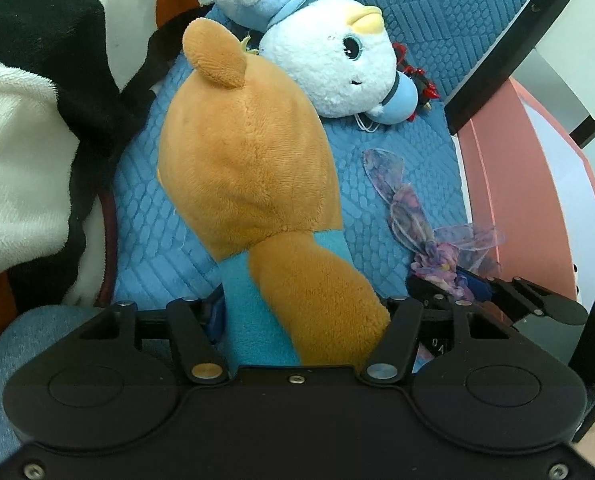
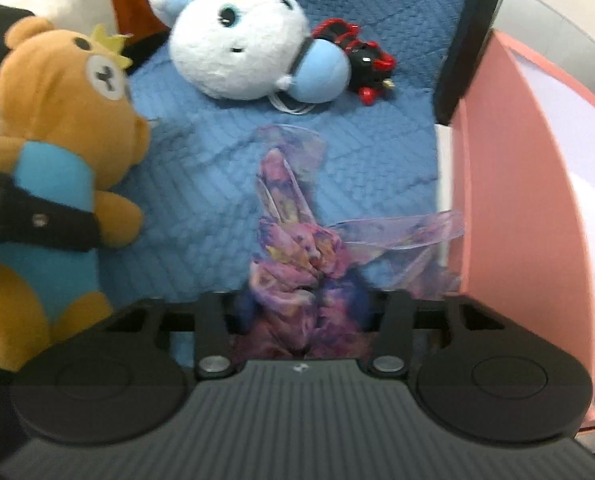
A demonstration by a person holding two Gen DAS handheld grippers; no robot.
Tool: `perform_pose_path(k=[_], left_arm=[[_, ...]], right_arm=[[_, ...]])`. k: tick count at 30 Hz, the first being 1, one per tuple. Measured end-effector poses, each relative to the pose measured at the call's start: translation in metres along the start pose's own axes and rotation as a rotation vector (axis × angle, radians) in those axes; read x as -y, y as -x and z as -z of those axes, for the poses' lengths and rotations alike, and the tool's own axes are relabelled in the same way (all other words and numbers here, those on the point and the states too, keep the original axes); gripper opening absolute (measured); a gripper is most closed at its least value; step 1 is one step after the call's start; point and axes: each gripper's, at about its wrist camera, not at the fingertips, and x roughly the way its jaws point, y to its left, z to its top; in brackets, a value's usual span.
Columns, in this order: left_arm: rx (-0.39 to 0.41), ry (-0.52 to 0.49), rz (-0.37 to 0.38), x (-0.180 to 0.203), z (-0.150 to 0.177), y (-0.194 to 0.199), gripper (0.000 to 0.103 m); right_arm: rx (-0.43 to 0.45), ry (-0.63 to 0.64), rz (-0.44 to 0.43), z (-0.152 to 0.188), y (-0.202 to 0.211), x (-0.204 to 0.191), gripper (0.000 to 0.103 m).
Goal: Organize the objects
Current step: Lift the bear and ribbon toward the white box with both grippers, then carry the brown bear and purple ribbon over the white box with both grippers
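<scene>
The left hand-held gripper (image 1: 297,312) is closed around the body of the brown plush bear (image 1: 249,152). The purple sheer scarf (image 2: 297,248) is pinched between the jaws of the right hand-held gripper (image 2: 301,312). Both are held over a blue quilted cover (image 2: 377,152). Beyond lie a white-and-blue plush (image 2: 237,52) and a red-and-black toy (image 2: 361,56), touching. A pink box (image 2: 517,200) stands at the right.

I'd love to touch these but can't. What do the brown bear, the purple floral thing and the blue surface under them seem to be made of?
Brown bear: soft short-pile plush, matte and fuzzy, with a smoother turquoise fabric top.
Purple floral thing: thin sheer cloth, probably chiffon or organza; the blue shows through its edges and it crumples easily.
Blue surface: quilted textile with stitched raised patterns, probably a padded cover.
</scene>
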Motion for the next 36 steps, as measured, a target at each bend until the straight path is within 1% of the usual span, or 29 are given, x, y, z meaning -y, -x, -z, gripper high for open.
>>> perform_pose_path(k=[1,2,3,4,7,13,18,28,34,36], left_arm=[[-0.005,0.002,0.001,0.001,-0.001,0.0,0.058],[-0.005,0.007,0.004,0.002,-0.002,0.002,0.058],[0.002,0.013,0.007,0.004,-0.004,0.003,0.058],[0.01,0.023,0.013,0.004,-0.005,0.005,0.058],[0.008,0.029,0.024,0.009,-0.008,0.009,0.058],[0.013,0.029,0.032,0.022,-0.005,0.018,0.057],[0.026,0.034,0.041,0.032,-0.001,0.032,0.057],[0.023,-0.002,0.029,0.052,0.0,0.057,0.057],[0.031,-0.027,0.039,0.072,-0.004,0.07,0.057],[0.022,-0.035,0.045,0.082,-0.008,0.073,0.057]], right_arm=[[-0.005,-0.006,-0.017,-0.001,0.0,0.003,0.036],[-0.011,-0.005,-0.026,-0.001,0.001,0.005,0.031],[-0.017,-0.003,-0.036,-0.002,0.002,0.007,0.03],[-0.019,-0.015,-0.051,-0.003,0.003,0.009,0.028],[-0.021,-0.06,-0.083,-0.006,0.012,0.016,0.018],[0.016,-0.131,-0.13,-0.014,0.04,0.023,0.016],[0.046,-0.136,-0.147,-0.017,0.064,0.024,0.016],[0.05,-0.168,-0.17,-0.012,0.095,0.031,0.016],[0.064,-0.199,-0.177,-0.015,0.116,0.044,0.016],[0.071,-0.212,-0.174,-0.018,0.123,0.05,0.017]])
